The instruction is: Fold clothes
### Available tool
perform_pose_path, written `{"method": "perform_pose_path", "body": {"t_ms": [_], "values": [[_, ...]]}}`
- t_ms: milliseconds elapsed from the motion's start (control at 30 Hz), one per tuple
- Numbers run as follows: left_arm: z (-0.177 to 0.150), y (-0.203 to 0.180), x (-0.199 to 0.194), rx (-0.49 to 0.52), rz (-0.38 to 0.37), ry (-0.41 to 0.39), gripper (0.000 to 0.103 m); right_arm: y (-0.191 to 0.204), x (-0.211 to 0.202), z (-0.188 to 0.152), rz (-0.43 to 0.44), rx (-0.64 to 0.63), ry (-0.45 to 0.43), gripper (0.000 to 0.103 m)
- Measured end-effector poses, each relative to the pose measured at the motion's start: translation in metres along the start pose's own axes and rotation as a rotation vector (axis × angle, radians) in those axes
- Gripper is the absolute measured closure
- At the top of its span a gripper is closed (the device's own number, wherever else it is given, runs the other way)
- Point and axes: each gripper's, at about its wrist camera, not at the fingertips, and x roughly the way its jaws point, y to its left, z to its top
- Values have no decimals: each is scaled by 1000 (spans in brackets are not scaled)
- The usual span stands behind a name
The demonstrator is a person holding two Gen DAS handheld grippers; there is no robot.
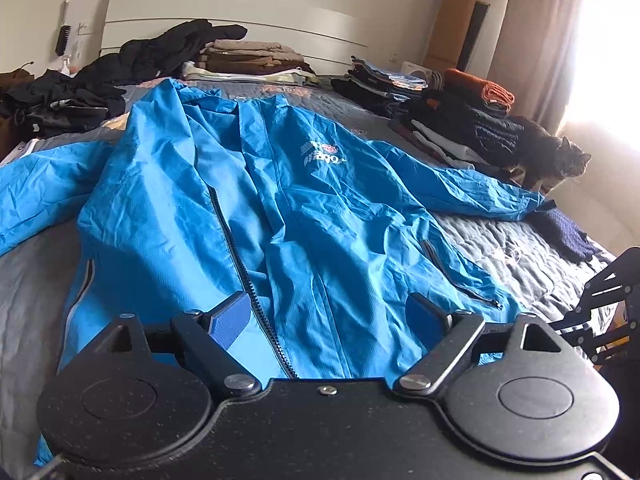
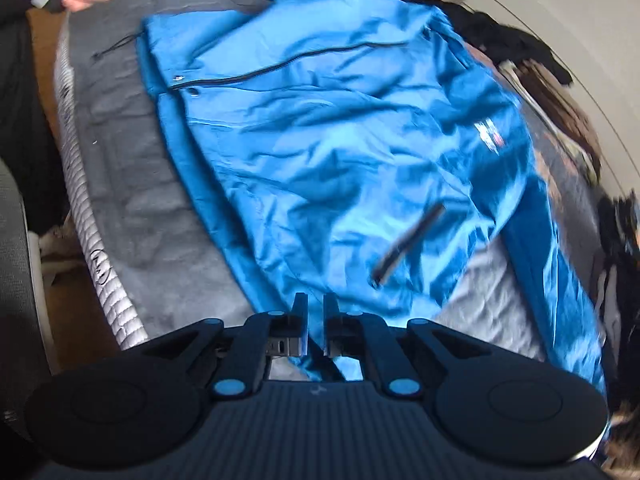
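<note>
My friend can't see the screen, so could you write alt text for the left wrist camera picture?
A bright blue jacket lies spread front-up and half unzipped on a grey bed, with the open left claw hovering over its hem. Stacks of folded clothes line the far side, and a cat stands by the window.
</note>
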Motion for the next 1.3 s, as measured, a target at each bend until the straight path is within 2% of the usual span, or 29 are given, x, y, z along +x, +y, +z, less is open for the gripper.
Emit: {"method": "perform_pose_path", "body": {"t_ms": [167, 333, 433, 667, 767, 800, 900, 933, 1067, 1233, 1300], "values": [[0, -3, 1, 4, -6, 0, 19, 19, 14, 19, -8, -88, -27, 87], [-4, -5, 6, 27, 10, 25, 19, 28, 28, 34, -1, -126, -65, 63], [-7, -11, 9, 67, 27, 36, 19, 34, 36, 45, 29, -152, -77, 57], [-14, -23, 17, 120, 31, 76, 18, 45, 62, 61, 79, -177, -58, 55], [-15, -25, 18, 127, 28, 88, 17, 42, 68, 60, 94, -151, -53, 58], [-16, -25, 18, 129, 27, 90, 17, 41, 69, 59, 97, -142, -52, 62], [-15, -27, 19, 129, 25, 102, 17, 38, 71, 56, 100, -130, -48, 88], [-15, -26, 18, 127, 23, 114, 17, 37, 71, 55, 102, -130, -47, 93], [-14, -29, 19, 120, 6, 194, 17, 32, 64, 53, 107, -142, -52, 100], [-22, -41, 15, 187, -9, 284, 17, 26, 58, 51, 99, -150, -38, 101], [-27, -46, 14, 205, -13, 296, 16, 26, 57, 49, 89, -162, -31, 102]]}}
